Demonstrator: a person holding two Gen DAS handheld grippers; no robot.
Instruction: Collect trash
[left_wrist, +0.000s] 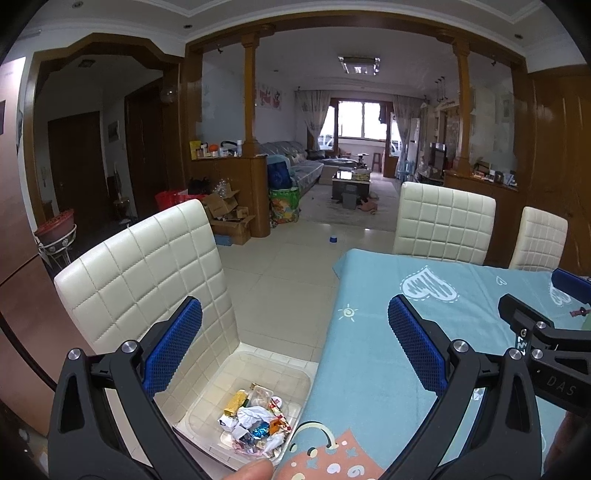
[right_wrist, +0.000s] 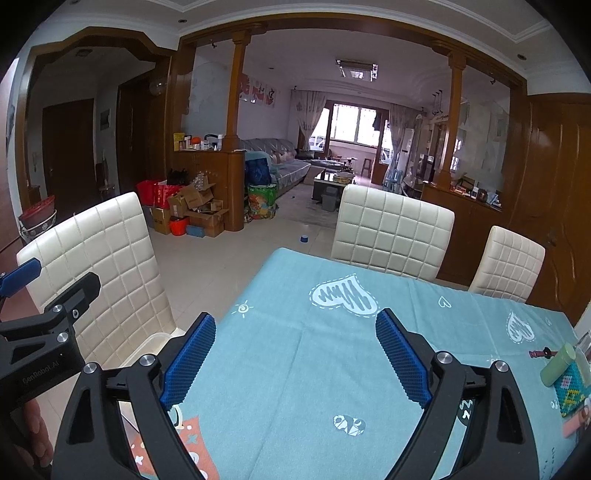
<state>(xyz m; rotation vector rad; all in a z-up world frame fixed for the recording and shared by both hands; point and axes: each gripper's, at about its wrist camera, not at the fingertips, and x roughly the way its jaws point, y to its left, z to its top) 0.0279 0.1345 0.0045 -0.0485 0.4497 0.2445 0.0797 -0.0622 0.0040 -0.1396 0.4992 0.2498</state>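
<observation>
Your left gripper (left_wrist: 294, 347) has matt black plastic arms with bright metal screw heads, and its pads (left_wrist: 173, 349) are blue rubber with a fine knobbly grid; your right gripper (right_wrist: 295, 360) is built the same. The table (right_wrist: 332, 369) in front of you wears a soft matt teal cloth printed with hearts. The chairs (left_wrist: 147, 273) are cream quilted leatherette with a slight sheen. The bin (left_wrist: 291, 373) on the nearest seat is clear glossy plastic, holding crumpled paper and shiny foil wrappers (left_wrist: 255, 421). Beyond, the floor tiles (left_wrist: 288, 266) look smooth and glossy, and the pillars (left_wrist: 250, 92) are varnished wood.
</observation>
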